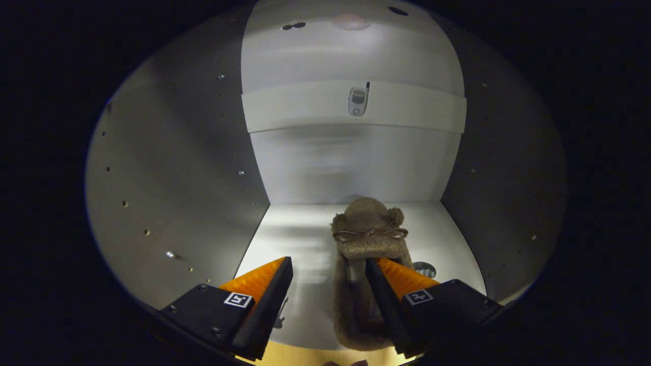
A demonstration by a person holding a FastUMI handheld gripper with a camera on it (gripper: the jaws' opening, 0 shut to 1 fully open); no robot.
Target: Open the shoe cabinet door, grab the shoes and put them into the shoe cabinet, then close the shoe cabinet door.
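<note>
Slipper (367, 239) lies on the cabinet floor (295, 229) in the lower middle of the frame, toe toward the back wall (351, 162), heel near the front edge. It is brown and fuzzy, with two small ears and a bow across the top. The gripper (328, 274) is spread wide and grasps nothing: the left finger hangs over bare floor, while the right finger sits at the slipper's opening, overlapping its inner edge (whether it touches the fleece or only hovers over it I cannot tell).

That right finger is the main risk. If it is tucked inside the opening, pulling straight back could snag the lining and drag the slipper out over the front edge, undoing the placement. Lifting first, then retreating, looks safer.

A second worry is the heel: it seems close to the front lip, so a closing door might catch it or push the slipper askew. A sideways swing on the way out could also strike the side walls (178, 178), which stand close on either side.
</note>
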